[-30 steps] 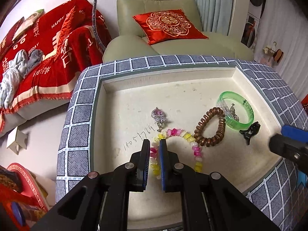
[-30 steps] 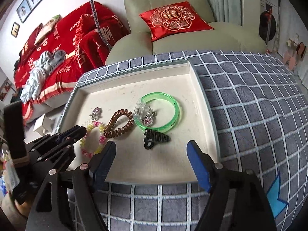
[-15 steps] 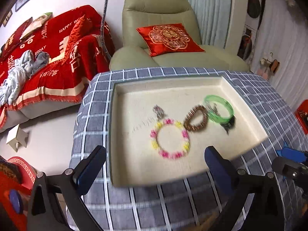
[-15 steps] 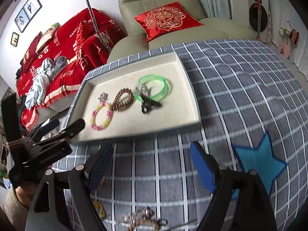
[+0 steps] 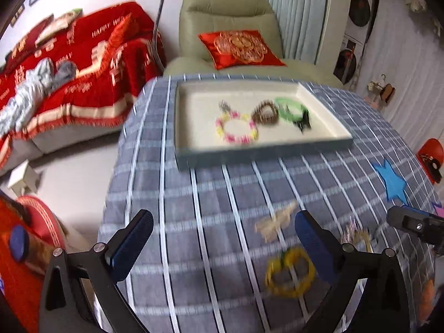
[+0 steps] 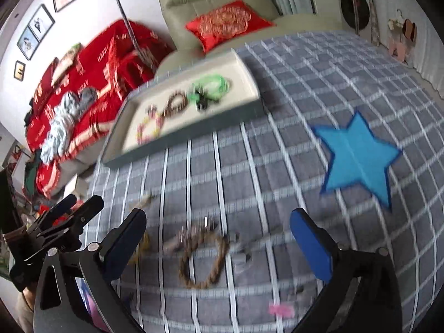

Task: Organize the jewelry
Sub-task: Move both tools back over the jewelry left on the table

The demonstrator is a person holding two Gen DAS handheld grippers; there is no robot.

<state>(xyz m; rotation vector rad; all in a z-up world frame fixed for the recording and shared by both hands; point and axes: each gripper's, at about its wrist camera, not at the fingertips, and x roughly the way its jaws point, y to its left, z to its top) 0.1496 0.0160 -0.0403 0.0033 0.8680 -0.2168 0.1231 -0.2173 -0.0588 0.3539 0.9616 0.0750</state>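
Both grippers are empty: the left gripper (image 5: pixel 223 241) stands fully wide, the right gripper (image 6: pixel 217 247) is opening above a brown rope bracelet (image 6: pixel 202 260) on the checked worktop (image 6: pixel 277 166). The tray (image 5: pixel 260 149), well apart, holds several pieces. The bracelet lies flat, so the pads may slide over it and catch the cloth.

Both grippers have backed away from the tray (image 5: pixel 263 154), the left gripper (image 5: pixel 222 245) releasing the beaded bracelet (image 5: pixel 237 130).
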